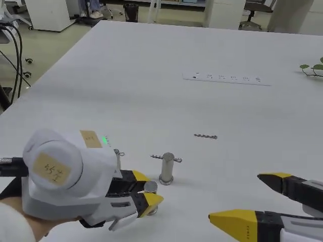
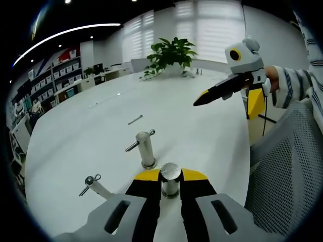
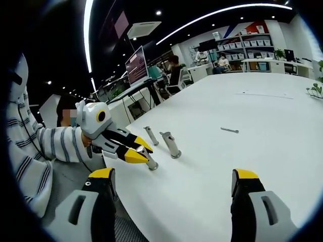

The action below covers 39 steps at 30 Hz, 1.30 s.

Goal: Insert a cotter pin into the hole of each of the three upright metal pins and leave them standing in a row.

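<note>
Usefully, the right gripper, spread at lower right, is free; the loose cotter pin lies crosswise up-left of it. Lower left, the left gripper pinches the bare metal pin upright.

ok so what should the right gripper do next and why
Probably reach the right gripper forward to the loose cotter pin on the table and grip it. Its jaws stand open and empty, while the left gripper is shut on a pin with no cotter pin showing through it.
</note>
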Each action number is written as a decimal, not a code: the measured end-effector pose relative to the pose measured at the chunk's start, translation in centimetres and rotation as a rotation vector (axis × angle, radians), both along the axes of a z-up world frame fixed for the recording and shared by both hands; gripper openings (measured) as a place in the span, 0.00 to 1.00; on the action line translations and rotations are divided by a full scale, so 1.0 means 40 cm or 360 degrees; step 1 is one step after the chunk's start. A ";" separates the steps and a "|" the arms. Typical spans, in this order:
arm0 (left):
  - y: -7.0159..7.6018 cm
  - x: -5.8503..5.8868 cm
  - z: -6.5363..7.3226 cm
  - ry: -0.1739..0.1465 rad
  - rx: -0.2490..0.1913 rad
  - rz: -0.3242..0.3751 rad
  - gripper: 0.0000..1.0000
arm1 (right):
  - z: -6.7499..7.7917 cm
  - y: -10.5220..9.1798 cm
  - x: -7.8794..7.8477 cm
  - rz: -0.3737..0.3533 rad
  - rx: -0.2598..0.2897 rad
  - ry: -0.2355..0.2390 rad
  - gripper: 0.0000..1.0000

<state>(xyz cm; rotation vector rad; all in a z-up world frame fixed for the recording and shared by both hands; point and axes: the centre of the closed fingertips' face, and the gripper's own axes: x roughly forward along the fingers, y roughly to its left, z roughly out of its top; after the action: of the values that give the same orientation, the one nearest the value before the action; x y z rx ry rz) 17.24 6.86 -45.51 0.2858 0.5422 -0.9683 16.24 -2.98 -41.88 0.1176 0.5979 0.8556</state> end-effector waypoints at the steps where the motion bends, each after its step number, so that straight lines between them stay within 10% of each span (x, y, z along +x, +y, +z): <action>1: 0.000 0.000 0.000 0.0012 -0.0010 0.0007 0.10 | 0.000 0.000 0.001 -0.0001 0.0000 -0.0001 0.94; 6: -0.001 -0.005 0.007 0.0034 -0.0067 -0.0017 0.13 | 0.001 0.001 0.001 -0.0004 0.0003 -0.0005 0.94; 23: 0.004 -0.043 0.130 0.0091 -0.0354 -0.0015 0.78 | -0.003 -0.017 0.015 -0.0001 -0.0028 0.0013 0.94; 29: 0.038 -0.067 0.108 0.0127 -0.0278 0.0013 0.97 | 0.004 -0.032 0.034 -0.0016 -0.0057 -0.0002 0.94; 39: 0.067 -0.107 0.099 0.0155 -0.0230 0.0064 0.99 | 0.016 -0.053 0.088 0.0005 -0.0131 -0.0054 0.93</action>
<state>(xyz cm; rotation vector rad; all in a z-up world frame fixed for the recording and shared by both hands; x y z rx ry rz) 12.97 9.55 -41.55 0.0982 0.5615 -0.9806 19.77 -5.09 -41.26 0.0274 0.6008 0.8334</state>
